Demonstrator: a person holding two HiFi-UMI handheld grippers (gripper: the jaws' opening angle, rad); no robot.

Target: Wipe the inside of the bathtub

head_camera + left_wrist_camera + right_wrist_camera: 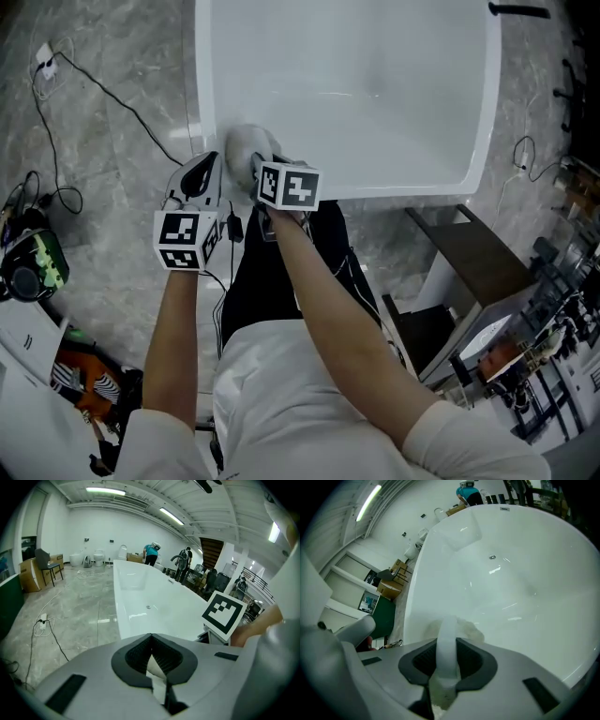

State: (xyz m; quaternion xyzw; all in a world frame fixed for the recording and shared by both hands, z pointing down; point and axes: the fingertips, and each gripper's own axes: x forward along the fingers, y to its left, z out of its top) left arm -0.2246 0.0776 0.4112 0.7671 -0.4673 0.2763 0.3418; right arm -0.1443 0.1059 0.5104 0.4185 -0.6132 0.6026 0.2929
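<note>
R gripper [446,649] was clamped on the white strip of a pad [469,629], which lay at the near left corner of the tub [501,569], inside the rim.
L gripper [151,645] sat just beside it by that corner, jaws pressed together; pale sliver behind the tips, couldn't tell what. Drain [492,557] was well apart from the pad. Cables [103,89] crossed the floor [131,56] on the left; a dark stand [469,248] stood near the tub's right corner.

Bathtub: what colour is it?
The bathtub is glossy white, clearest in the right gripper view.
</note>
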